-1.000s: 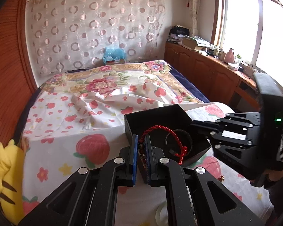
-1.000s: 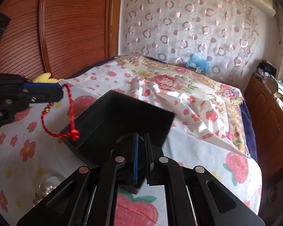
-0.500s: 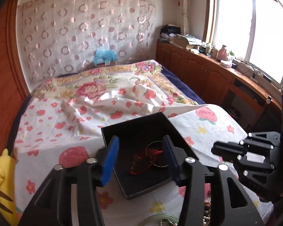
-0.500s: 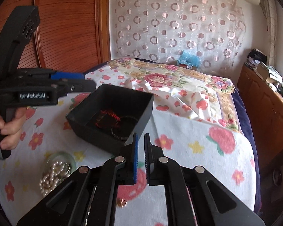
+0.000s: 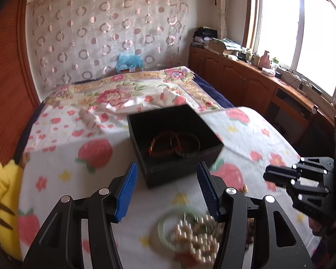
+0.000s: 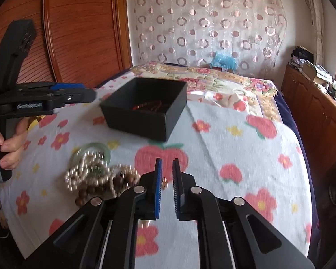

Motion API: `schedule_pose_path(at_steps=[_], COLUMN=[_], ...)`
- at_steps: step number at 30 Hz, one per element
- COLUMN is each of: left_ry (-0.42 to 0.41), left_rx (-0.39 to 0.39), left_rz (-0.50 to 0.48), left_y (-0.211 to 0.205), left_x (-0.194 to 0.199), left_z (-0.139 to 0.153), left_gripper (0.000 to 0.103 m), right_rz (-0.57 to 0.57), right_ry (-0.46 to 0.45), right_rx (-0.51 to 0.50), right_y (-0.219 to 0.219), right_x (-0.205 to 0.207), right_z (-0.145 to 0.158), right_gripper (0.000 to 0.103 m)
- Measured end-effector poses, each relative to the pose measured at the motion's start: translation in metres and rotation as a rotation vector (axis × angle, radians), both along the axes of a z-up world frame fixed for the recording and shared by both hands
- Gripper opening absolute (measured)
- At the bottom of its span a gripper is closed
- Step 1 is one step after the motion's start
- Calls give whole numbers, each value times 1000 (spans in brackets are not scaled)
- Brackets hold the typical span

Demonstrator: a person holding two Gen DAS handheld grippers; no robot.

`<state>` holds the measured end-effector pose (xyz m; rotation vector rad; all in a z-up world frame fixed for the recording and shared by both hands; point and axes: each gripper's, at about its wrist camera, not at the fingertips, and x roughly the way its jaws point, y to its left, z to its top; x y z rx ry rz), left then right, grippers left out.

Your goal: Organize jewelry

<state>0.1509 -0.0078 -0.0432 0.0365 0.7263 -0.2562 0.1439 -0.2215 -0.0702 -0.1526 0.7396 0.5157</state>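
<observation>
A black open box (image 5: pixel 174 143) sits on the flowered bedspread; it also shows in the right wrist view (image 6: pixel 143 107). Inside lie a red cord bracelet (image 5: pixel 161 143) and a dark bangle (image 5: pixel 187 143). My left gripper (image 5: pixel 166 188) is open and empty, just short of the box's near wall. Below it lies a pile of jewelry: a pale green bangle (image 5: pixel 165 231) and pearl beads (image 5: pixel 199 239). In the right wrist view the pearls (image 6: pixel 87 170) and brown wooden beads (image 6: pixel 103 188) lie left of my right gripper (image 6: pixel 166 183), which is nearly shut and holds nothing.
A yellow plush toy (image 5: pixel 2 201) lies at the bed's left edge. Wooden cabinets (image 5: pixel 253 85) with clutter run along the right under a window. A wooden headboard (image 6: pixel 78 29) stands at the left. A small gold item (image 6: pixel 164 182) lies by the right fingertips.
My left gripper let the red bracelet drop into the box, opened wide and drew back toward the jewelry pile. My right gripper drew back from the box too.
</observation>
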Motion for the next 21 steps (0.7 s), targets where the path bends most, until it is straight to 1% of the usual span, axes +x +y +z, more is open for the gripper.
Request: schedule_pose_path(at_steps=[6, 11, 12, 14, 17, 21], left_ry=[27, 41, 46, 51, 59, 68], left_rx=[-8, -17, -21, -20, -31, -40], left_rz=[3, 3, 3, 5, 8, 4], left_y=[7, 11, 11, 9, 9, 9], left_x=[-35, -54, -58, -64, -72, -78], left_z=[-16, -23, -25, -28, -32, -38], left_gripper=[53, 53, 53, 53, 53, 53], right_rz=[-23, -36, -37, -38, -27, -1], right_ry=[24, 34, 38, 55, 84, 130], right_rx=[-1, 4, 6, 12, 17, -23], right_y=[-10, -12, -13, -12, -9, 0], right_x=[-21, -38, -40, -46, -51, -55], right_z=[-10, -13, -13, -17, -23, -34], right_gripper=[13, 14, 15, 25, 26, 26])
